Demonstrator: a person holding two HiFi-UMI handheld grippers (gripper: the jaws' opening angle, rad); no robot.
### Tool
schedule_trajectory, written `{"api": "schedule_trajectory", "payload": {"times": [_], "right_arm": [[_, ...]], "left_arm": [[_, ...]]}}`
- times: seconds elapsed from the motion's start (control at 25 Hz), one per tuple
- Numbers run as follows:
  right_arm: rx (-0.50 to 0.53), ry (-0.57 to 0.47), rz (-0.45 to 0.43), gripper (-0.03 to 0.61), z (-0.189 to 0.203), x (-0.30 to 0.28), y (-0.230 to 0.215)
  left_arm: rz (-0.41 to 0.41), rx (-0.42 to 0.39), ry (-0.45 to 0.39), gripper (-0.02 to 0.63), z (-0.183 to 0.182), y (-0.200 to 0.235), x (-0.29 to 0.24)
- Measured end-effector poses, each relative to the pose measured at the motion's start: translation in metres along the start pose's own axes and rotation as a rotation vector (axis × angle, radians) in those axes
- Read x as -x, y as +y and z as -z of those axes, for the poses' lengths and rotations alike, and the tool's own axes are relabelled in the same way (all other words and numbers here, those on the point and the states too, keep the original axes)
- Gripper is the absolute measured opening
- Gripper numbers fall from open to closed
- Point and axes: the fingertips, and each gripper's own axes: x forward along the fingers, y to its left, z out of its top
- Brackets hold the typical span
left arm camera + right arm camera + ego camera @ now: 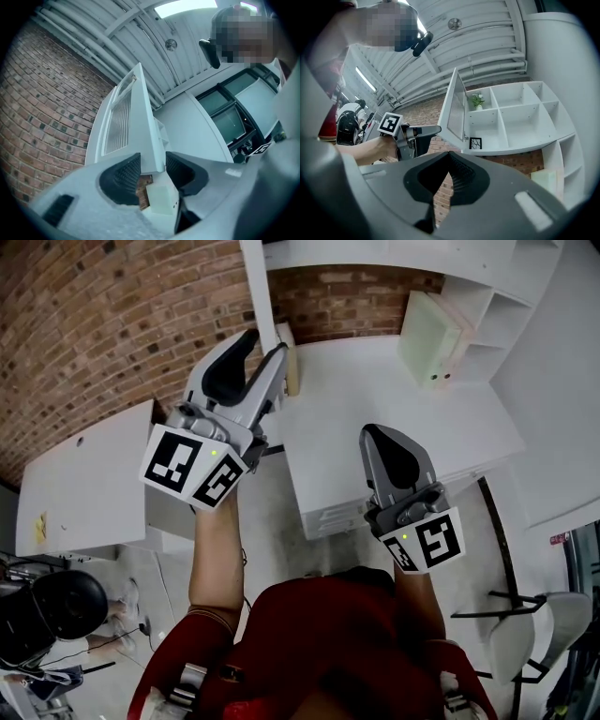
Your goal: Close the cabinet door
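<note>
Cabinet door (454,110): swung out from the white cabinet (506,122). It shows almost edge-on in the right gripper view, a ribbed panel in a white frame.
Door edge: in the head view it is a thin white strip (258,287) running up in front of the brick wall (94,324).
Left hand-held gripper (153,164): raised high. Its 2 jaws are clamped on the door's lower edge near the free corner, 1 pad on each face.
Right hand-held gripper (449,157): held low over the table (375,390). Its jaws are pressed together with nothing between them, well apart from the door.
Cabinet: the compartments stand uncovered to the right of the door. A small plant (477,100) sits in the upper left one, and a black-framed square (475,143) is on the bottom shelf near the door.
Swing room: only air shows between the door's inner face and the shelf fronts.
Table: white, below both hand-held grippers, with its front edge under the right one. A pale green box (429,338) stands at the back right.
</note>
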Motion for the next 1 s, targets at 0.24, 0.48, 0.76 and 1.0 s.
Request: {"api": "schedule_trajectory", "payload": {"times": [0.24,0.48,0.76,1.0], "right_arm": [[-0.017,0.003,-0.028,0.014,0.007,-0.004,-0.025],[-0.041,0.003,-0.045,0.014,0.012,-0.008,-0.053],[-0.065,-0.007,-0.047,0.014,0.018,0.002,-0.090],[-0.076,-0.011,-0.041,0.014,0.020,0.015,-0.125]], "left_arm": [[-0.022,-0.013,0.007,0.173,0.004,-0.007,-0.015],[-0.066,-0.026,0.024,0.176,0.010,-0.018,-0.033],[-0.093,-0.040,0.042,0.173,0.022,-0.035,-0.067],[-0.147,-0.055,0.033,0.177,0.030,-0.043,-0.094]]}}
